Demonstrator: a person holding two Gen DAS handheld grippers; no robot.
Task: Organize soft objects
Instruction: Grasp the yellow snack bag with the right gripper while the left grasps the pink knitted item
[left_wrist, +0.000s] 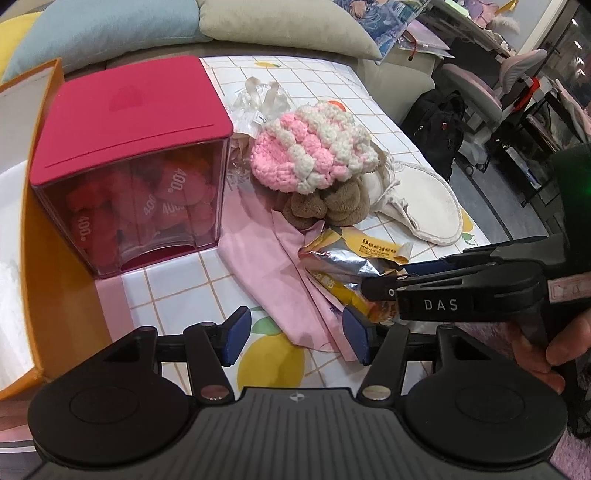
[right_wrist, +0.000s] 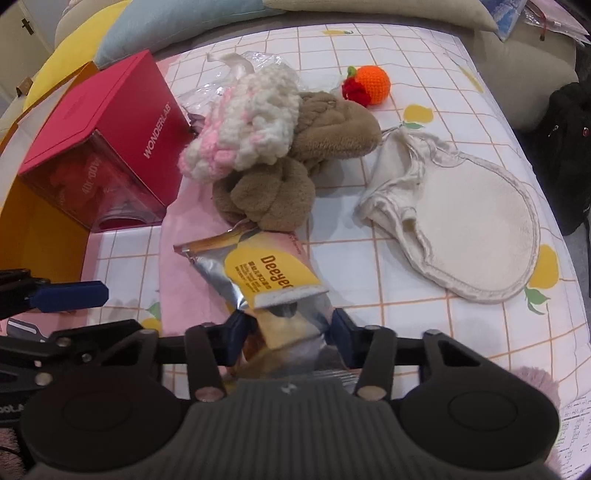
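Note:
A pile of soft things lies on the checked tablecloth: a pink-and-white crochet piece (left_wrist: 314, 147) (right_wrist: 243, 122), a brown plush scrunchie (left_wrist: 325, 206) (right_wrist: 273, 195), a cream cloth pouch (left_wrist: 421, 199) (right_wrist: 465, 229) and a pink cloth (left_wrist: 273, 266) (right_wrist: 184, 291). A silver-and-yellow snack packet (left_wrist: 354, 269) (right_wrist: 269, 273) lies on the pink cloth. My right gripper (right_wrist: 286, 332) (left_wrist: 384, 286) has its jaws around the packet's near end. My left gripper (left_wrist: 295, 336) is open and empty above the pink cloth's near edge.
A magenta-lidded clear box (left_wrist: 133, 170) (right_wrist: 99, 144) of red items stands at the left beside an orange box (left_wrist: 48, 266). A crochet orange (right_wrist: 369, 86) lies at the back. Clear plastic wrapping (left_wrist: 258, 99) lies behind the pile. Cushions (left_wrist: 147, 26) line the far edge.

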